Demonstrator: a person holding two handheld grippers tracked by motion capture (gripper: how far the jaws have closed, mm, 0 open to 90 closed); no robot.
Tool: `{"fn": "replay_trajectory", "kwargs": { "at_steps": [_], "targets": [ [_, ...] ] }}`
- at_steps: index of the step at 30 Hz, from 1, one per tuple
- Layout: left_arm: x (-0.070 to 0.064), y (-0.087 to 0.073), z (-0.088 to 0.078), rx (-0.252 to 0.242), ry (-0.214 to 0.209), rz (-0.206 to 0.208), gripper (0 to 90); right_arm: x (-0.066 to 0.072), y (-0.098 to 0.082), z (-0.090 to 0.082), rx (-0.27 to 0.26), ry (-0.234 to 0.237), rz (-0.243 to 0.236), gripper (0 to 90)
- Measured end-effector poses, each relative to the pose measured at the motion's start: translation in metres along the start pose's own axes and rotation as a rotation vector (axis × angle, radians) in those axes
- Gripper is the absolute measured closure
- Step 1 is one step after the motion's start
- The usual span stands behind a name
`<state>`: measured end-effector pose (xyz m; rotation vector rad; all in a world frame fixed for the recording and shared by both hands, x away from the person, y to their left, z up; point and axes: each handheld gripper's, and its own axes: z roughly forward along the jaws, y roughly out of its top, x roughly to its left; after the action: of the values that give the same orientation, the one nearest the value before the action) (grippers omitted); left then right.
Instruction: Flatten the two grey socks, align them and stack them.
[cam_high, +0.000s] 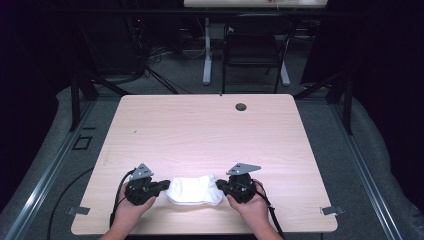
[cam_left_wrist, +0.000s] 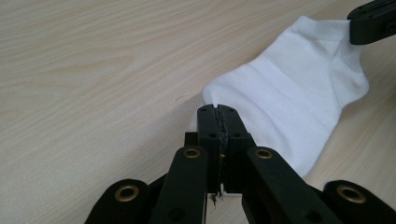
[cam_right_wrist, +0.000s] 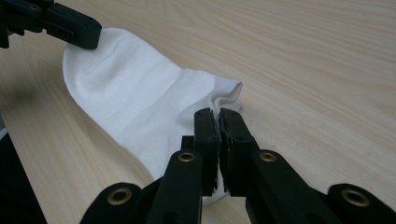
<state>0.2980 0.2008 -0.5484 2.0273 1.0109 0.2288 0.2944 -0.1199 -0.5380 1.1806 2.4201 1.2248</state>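
Note:
A white ankle sock (cam_high: 194, 190) lies flat near the front edge of the light wooden table (cam_high: 200, 135), stretched between both grippers. My left gripper (cam_high: 165, 186) is shut on the sock's toe end; in the left gripper view its jaws (cam_left_wrist: 218, 114) pinch the fabric edge of the sock (cam_left_wrist: 289, 93). My right gripper (cam_high: 219, 186) is shut on the cuff end; in the right gripper view the jaws (cam_right_wrist: 218, 117) clamp the sock (cam_right_wrist: 130, 98) just below the ribbed opening. Each gripper view shows the other gripper's jaw tip at the sock's far end.
A round cable hole (cam_high: 241, 106) sits near the table's far edge. Beyond the table stand a black chair (cam_high: 255, 45) and a white table leg (cam_high: 207, 55). The person's hands are at the front edge; open wood lies ahead of the sock.

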Motion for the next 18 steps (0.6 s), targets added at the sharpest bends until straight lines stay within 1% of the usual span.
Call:
{"fn": "replay_trajectory", "kwargs": {
  "at_steps": [2, 5, 7, 9, 14, 15, 16, 18],
  "targets": [
    [0.0001, -0.0009, 0.0011, 0.006, 0.004, 0.011, 89.3, -0.0001, -0.0008, 0.0008, 0.007, -0.005, -0.008, 86.5],
    [-0.0002, -0.0024, 0.0028, 0.012, 0.003, 0.017, 89.3, -0.0012, -0.0024, 0.0033, 0.01, -0.01, -0.002, 86.5],
    [-0.001, -0.0031, 0.0035, 0.011, 0.005, 0.011, 89.2, -0.0018, -0.0027, 0.0037, 0.017, -0.01, -0.003, 86.5],
    [-0.001, -0.0038, 0.0047, 0.018, 0.003, 0.016, 89.2, -0.0012, -0.0039, 0.006, 0.021, -0.007, 0.002, 86.4],
    [-0.0009, -0.0049, 0.0069, 0.027, 0.006, 0.014, 89.2, -0.001, -0.0041, 0.0081, 0.032, -0.008, -0.01, 86.4],
    [-0.0003, -0.005, 0.0074, 0.029, 0.008, 0.024, 89.2, -0.001, -0.0039, 0.0084, 0.032, -0.01, -0.01, 86.4],
    [-0.0006, -0.0055, 0.008, 0.031, 0.007, 0.018, 89.2, -0.001, -0.0039, 0.0089, 0.027, -0.012, -0.01, 86.4],
    [-0.0013, -0.0059, 0.009, 0.034, 0.01, 0.023, 89.1, -0.0013, -0.0039, 0.0097, 0.025, -0.012, -0.005, 86.4]
  ]
}}
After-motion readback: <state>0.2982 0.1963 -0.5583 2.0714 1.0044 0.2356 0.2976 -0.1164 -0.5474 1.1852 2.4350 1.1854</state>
